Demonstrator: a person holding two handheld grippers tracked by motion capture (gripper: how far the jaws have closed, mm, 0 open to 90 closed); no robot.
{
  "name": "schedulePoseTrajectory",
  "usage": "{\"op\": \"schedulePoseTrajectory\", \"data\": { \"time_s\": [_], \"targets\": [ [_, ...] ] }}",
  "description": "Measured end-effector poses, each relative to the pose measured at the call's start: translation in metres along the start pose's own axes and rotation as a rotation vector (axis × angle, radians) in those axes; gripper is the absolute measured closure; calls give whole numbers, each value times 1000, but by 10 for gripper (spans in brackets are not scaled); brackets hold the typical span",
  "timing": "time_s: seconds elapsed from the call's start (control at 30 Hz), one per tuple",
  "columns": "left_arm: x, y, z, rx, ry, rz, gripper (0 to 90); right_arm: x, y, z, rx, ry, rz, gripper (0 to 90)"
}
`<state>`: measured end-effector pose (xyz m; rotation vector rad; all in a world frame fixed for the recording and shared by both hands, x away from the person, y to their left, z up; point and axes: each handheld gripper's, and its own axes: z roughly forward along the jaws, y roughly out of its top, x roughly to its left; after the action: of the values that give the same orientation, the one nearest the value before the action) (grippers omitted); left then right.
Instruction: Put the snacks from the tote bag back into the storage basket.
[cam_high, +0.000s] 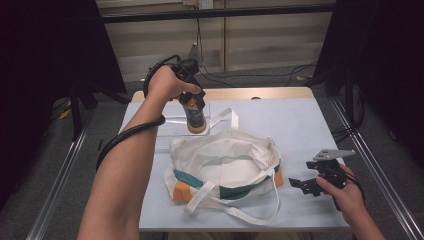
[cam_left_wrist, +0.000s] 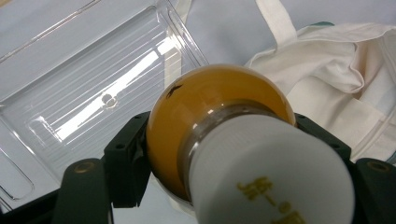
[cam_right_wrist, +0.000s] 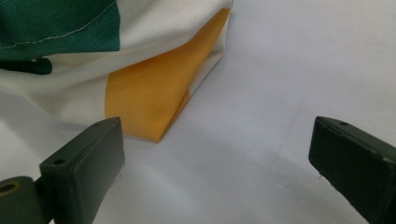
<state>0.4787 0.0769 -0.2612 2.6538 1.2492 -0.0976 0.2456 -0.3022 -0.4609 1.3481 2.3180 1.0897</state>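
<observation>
Pale blue table (cam_high: 300, 125), dim room behind.
Left gripper (cam_high: 194, 100) pinches the amber bottle (cam_high: 194, 114) above the tote bag (cam_high: 225, 165); right gripper (cam_high: 307, 184) spread.

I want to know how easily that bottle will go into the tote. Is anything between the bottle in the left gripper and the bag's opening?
Nothing visible blocks it. The left gripper holds the bottle in the air just beyond the bag, whose mouth lies open and facing up. One white handle lies on the table beside the bottle, not across the opening.
</observation>
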Motion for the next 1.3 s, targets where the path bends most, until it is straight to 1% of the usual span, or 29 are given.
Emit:
{"op": "schedulePoseTrajectory", "data": {
  "time_s": [0.07,0.13,0.23,0.27,0.3,0.37,0.4,0.43,0.47,0.5,0.67,0.77,0.9,0.93,0.97,1.03,1.07,1.2,1.3],
  "targets": [
    [0,0,0,1,-5,2,299,0,0,0,0,-1,0,34],
    [0,1,1,-1,1,-5,299,0,0,0,-1,-2,-1,34],
    [2,2,0,1,12,4,298,-1,0,-1,-1,-2,1,35],
    [2,2,1,5,2,8,298,-1,0,0,0,-1,-1,35],
    [1,2,1,5,11,1,298,-1,0,0,-1,-2,1,35],
    [1,2,2,1,10,-9,299,-1,0,-1,0,0,2,35],
    [3,3,2,1,5,6,299,-1,0,0,0,1,2,35],
    [3,3,3,0,4,-5,298,0,0,0,0,1,2,35],
    [4,3,4,5,2,5,298,0,0,0,1,1,2,34],
    [4,3,5,3,4,-4,299,-1,0,0,2,1,2,35],
    [5,4,8,9,8,-8,299,-1,0,0,0,-1,0,35],
    [5,5,11,7,13,-2,299,-2,0,0,1,1,-1,35],
    [4,6,13,7,8,-8,298,-1,0,0,0,0,-2,35],
    [4,6,14,9,8,3,298,-1,0,0,0,0,-3,35],
    [4,7,15,10,17,5,298,-1,0,0,3,1,4,35],
    [4,7,17,10,6,2,298,-1,0,0,1,1,1,35],
    [5,7,17,15,15,10,298,-1,0,0,3,0,-2,35],
    [6,7,19,18,14,15,298,-1,-1,1,2,3,-4,35],
    [6,7,20,7,23,14,299,-1,-1,1,3,3,-5,35]
  ]
}}
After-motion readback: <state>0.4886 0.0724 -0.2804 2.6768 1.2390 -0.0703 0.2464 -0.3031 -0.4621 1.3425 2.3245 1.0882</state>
